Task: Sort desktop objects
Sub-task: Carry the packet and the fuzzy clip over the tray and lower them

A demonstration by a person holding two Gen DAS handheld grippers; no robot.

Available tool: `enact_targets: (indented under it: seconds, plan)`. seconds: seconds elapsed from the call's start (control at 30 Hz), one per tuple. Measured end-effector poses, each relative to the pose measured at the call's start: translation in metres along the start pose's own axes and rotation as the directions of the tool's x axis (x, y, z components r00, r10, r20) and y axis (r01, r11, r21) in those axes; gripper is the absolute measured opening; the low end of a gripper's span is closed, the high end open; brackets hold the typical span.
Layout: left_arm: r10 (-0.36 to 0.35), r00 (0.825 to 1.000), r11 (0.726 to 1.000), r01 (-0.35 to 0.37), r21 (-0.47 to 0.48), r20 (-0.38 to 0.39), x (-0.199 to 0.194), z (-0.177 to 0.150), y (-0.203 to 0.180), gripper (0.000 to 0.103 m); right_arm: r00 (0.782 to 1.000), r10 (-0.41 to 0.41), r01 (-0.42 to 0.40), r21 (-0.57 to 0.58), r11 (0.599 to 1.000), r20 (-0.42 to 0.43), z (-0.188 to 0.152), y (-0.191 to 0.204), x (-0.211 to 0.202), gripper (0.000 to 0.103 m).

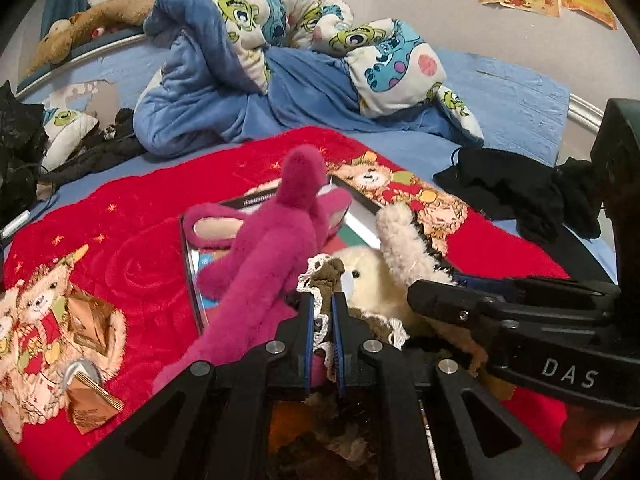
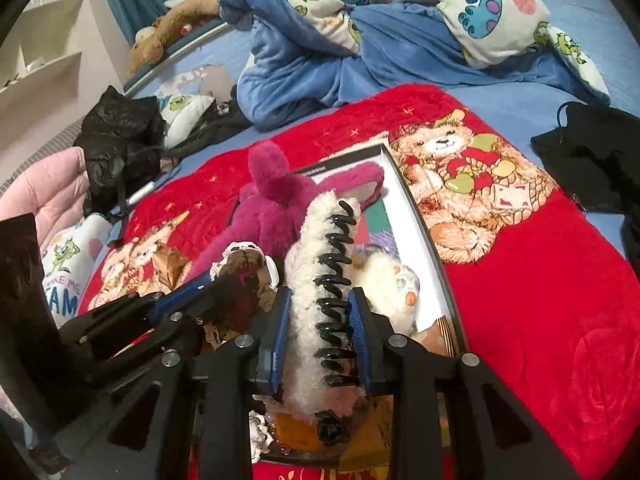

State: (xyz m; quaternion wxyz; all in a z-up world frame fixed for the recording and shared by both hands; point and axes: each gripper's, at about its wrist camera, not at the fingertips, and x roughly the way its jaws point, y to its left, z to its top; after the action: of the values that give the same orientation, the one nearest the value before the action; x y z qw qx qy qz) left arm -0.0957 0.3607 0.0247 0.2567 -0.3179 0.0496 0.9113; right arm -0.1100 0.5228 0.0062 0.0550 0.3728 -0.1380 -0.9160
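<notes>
My left gripper [image 1: 322,300] is shut on a brown cloth piece with white lace trim [image 1: 324,272], held over an open shallow box [image 1: 187,248]. A magenta plush toy [image 1: 272,240] sprawls across that box, and a cream plush toy [image 1: 368,276] lies inside it. My right gripper [image 2: 320,300] is shut on a white fluffy hair claw with black teeth [image 2: 320,248], which stands up between the blue pads above the box [image 2: 420,220]. The two grippers sit side by side. In the right wrist view the left gripper [image 2: 216,276] is at the left with the lace-trimmed cloth [image 2: 240,258].
The box rests on a red bear-print blanket [image 2: 540,280] on a bed. A bunched blue cartoon quilt [image 1: 240,72] lies behind it. A black garment [image 1: 508,192] is at the right, a black bag [image 2: 120,140] at the left, and a crumpled brown wrapper [image 1: 88,364] on the blanket's left.
</notes>
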Motion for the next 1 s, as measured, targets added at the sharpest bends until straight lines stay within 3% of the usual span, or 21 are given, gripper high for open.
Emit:
enact_targets:
  seconds: [0.2,1.0]
  plan:
    - [-0.008,1.000,1.000,0.008,-0.011,-0.029,0.011,-0.008,0.000,0.009,0.999,-0.032,0.032,-0.028,0.999,-0.011,-0.006,0.001,0.009,0.028]
    - [0.012,1.000,0.998,-0.011,-0.061,0.004,0.007,-0.016,0.005,0.009,0.998,-0.057,0.057,-0.063,0.996,0.006,-0.013,0.010,0.014,0.028]
